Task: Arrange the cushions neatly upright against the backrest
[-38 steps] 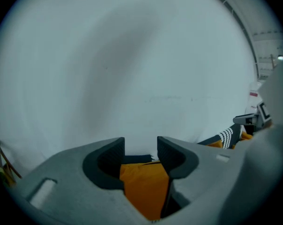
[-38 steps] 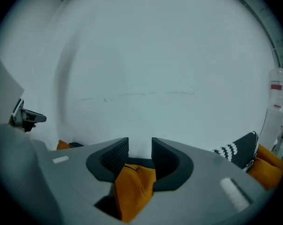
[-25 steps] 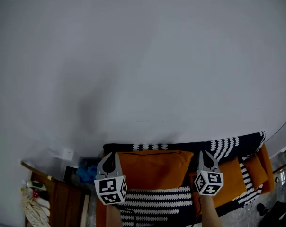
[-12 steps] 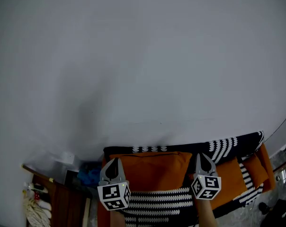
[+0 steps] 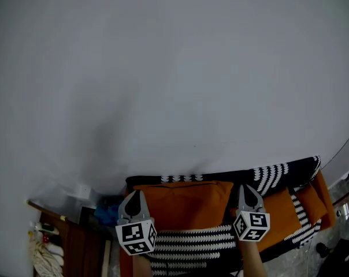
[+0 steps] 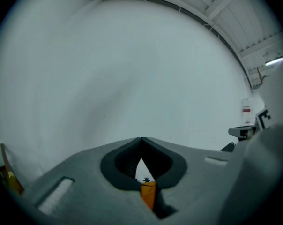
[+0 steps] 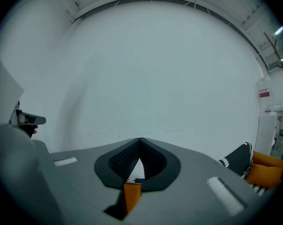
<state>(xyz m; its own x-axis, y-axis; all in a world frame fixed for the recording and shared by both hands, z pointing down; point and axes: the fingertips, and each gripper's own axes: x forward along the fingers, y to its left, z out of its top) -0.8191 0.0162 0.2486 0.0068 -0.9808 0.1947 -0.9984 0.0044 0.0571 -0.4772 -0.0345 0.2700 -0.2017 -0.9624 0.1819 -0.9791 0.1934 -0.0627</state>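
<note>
A large orange cushion [image 5: 186,203] stands upright against the backrest [image 5: 221,177] of a sofa with a black-and-white cover. My left gripper [image 5: 134,193] is shut in front of the cushion's upper left corner. My right gripper [image 5: 245,188] is shut by its upper right corner. In the left gripper view the tips [image 6: 141,138] meet with nothing between them, and a strip of orange cushion [image 6: 148,193] shows through the gap behind them. The right gripper [image 7: 140,138] looks the same, with orange [image 7: 131,193] below. Two more orange cushions [image 5: 281,215] [image 5: 313,198] lean further right.
A plain white wall [image 5: 174,68] fills most of the head view. At lower left stand a wooden side table [image 5: 76,235], a blue object [image 5: 108,211] and a pale bundle [image 5: 41,253]. The right gripper view catches the sofa's far end [image 7: 237,158] with an orange cushion [image 7: 268,170].
Both grippers have shifted only slightly in front of the large orange cushion and stay shut. The cushion itself has not moved against the backrest.
</note>
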